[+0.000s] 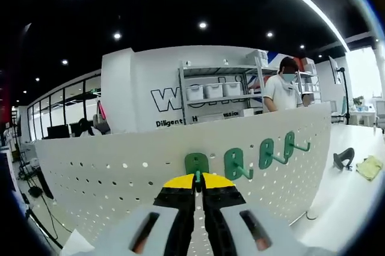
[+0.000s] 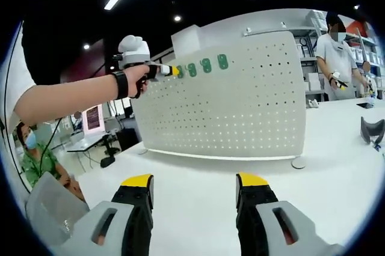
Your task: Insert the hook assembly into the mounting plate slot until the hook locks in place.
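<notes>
At the pegboard [image 1: 120,166], left gripper [image 1: 198,179] seemingly pinches a green hook [image 1: 197,163].

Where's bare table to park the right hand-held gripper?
Bare white table between the right hand-held gripper and the pegboard base. Crowded: the board's top row of green hooks, where the left hand-held gripper pinches one.

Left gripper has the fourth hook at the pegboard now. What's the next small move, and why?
Probably keep the left gripper shut on the green hook and press it squarely into the pegboard. Its plate sits against the board beside three mounted hooks, but locking isn't visible. The right gripper is open over the table.
</notes>
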